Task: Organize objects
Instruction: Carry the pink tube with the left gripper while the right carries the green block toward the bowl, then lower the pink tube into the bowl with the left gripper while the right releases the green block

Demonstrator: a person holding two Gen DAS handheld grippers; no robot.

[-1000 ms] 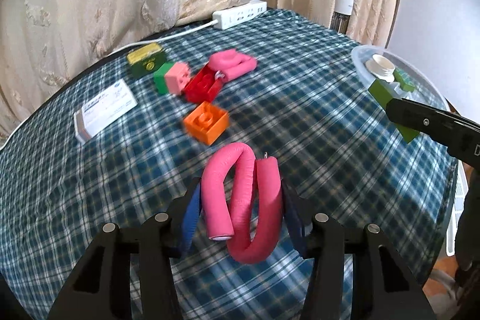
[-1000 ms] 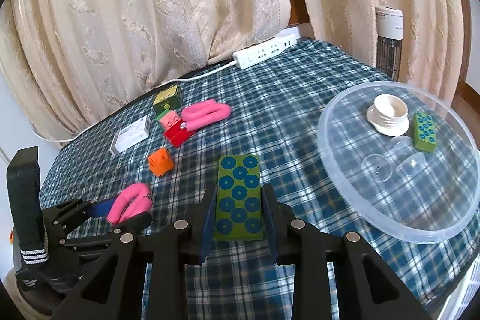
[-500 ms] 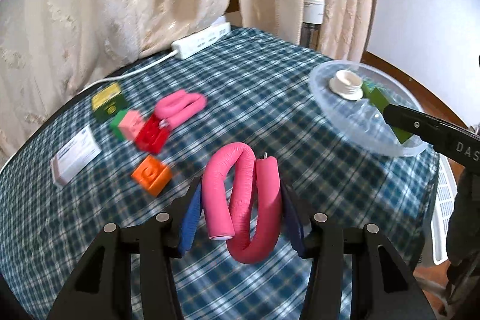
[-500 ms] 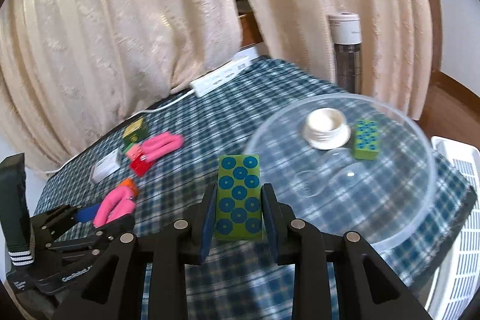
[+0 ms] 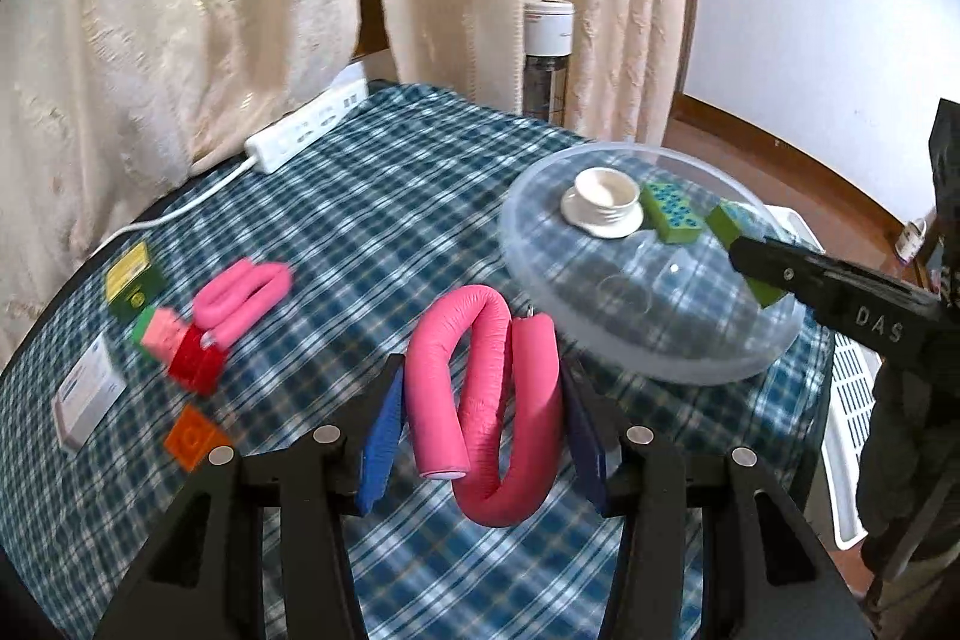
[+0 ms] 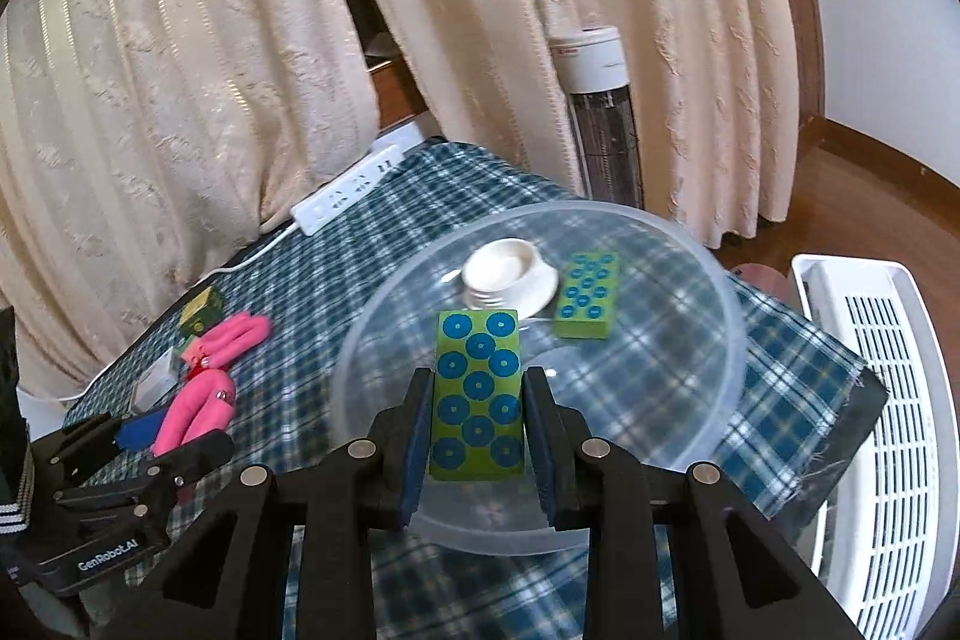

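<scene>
Clutter on the far left of the blue plaid tablecloth (image 5: 384,196) is what we take in first: a white paper box (image 5: 87,400), a flat orange toy brick (image 5: 193,437), a red toy brick (image 5: 195,367) touching a pink-and-green one (image 5: 155,328), a small green-and-yellow carton (image 5: 133,280) and a bent pink foam curler (image 5: 245,293) lying loose beside them. Moving right, our left gripper (image 5: 477,439) holds its jaws pinched on a folded pink foam curler rod (image 5: 486,400), lifted clear of the cloth and near the edge of the clear round plastic basin (image 5: 600,334). In that basin sit 1 white ceramic dish (image 5: 603,202) and 1 green studded block with blue dots (image 5: 669,219), touching or nearly so. Further right, our right gripper (image 6: 479,421) has its jaws pressed on a second green block with blue studs (image 6: 479,394), hanging above the basin's near half. We judge the step in hand to be carrying 2 items to the basin at once, with about 5 pieces left on the cloth. The next move calls for lowering the block onto bare basin floor short of the dish, spreading the right jaws, then bringing the curler over the rim without knocking it.
</scene>
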